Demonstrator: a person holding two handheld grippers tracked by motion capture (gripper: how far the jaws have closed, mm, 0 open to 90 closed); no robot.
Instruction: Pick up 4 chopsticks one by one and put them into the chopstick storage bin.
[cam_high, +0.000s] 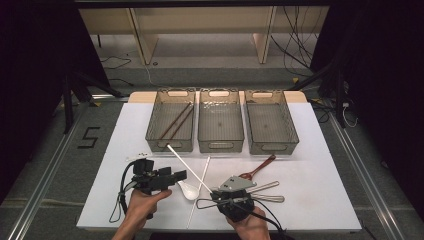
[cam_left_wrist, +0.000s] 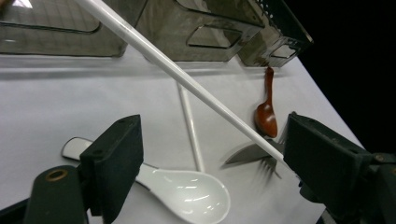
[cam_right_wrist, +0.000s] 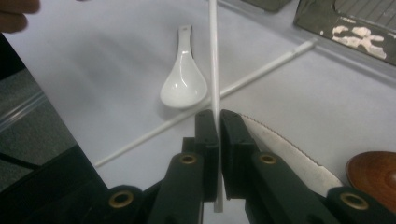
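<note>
My right gripper (cam_right_wrist: 218, 121) is shut on the near end of a white chopstick (cam_right_wrist: 214, 70), which rises off the table and slants toward the left bin (cam_high: 170, 120) in the high view. A second white chopstick (cam_high: 199, 191) lies flat on the white table, crossing under the held one (cam_high: 187, 162). My left gripper (cam_left_wrist: 215, 154) stands open with nothing between its jaws, just above a white ceramic spoon (cam_left_wrist: 187, 193). In the high view the left gripper (cam_high: 175, 177) sits left of that spoon (cam_high: 189, 190), and the right gripper (cam_high: 219, 193) is near the front edge.
Three clear bins stand in a row at the back; the left one holds brown chopsticks (cam_high: 176, 122), while the middle bin (cam_high: 220, 125) and right bin (cam_high: 270, 125) look bare. A brown spoon (cam_high: 257, 169), a knife (cam_right_wrist: 289, 158) and a fork (cam_high: 272, 198) lie right of my right gripper.
</note>
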